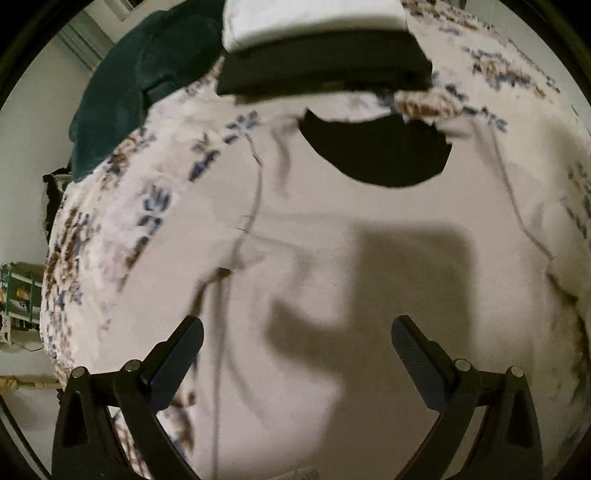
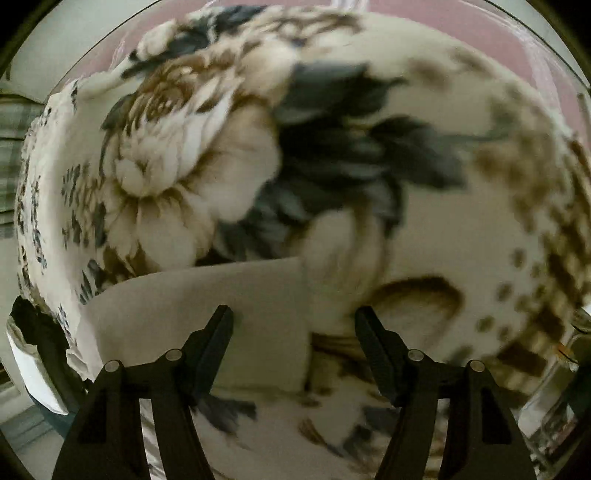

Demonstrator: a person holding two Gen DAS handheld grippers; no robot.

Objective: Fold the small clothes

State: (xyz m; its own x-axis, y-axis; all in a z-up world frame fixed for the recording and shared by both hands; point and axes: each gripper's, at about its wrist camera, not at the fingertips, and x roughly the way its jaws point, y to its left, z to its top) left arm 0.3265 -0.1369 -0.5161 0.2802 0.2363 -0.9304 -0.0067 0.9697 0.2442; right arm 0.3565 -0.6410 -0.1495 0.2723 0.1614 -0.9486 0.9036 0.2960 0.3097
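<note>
A pale beige garment [image 1: 332,258] lies spread flat on a floral bedspread [image 1: 110,221]; its neck opening [image 1: 376,151] shows dark at the far end. My left gripper [image 1: 297,332] hovers over the garment's near part, open and empty, casting a shadow on it. In the right wrist view, a corner of the same beige cloth [image 2: 207,314] lies on the floral bedspread [image 2: 461,240]. My right gripper [image 2: 293,317] is open and empty just above the cloth's right edge.
A stack of folded clothes, white [image 1: 314,18] on black [image 1: 325,70], sits beyond the neck. A dark green cloth [image 1: 140,81] lies at the far left. The bed's left edge [image 1: 48,295] drops to the floor. A pink wall [image 2: 517,37] stands behind.
</note>
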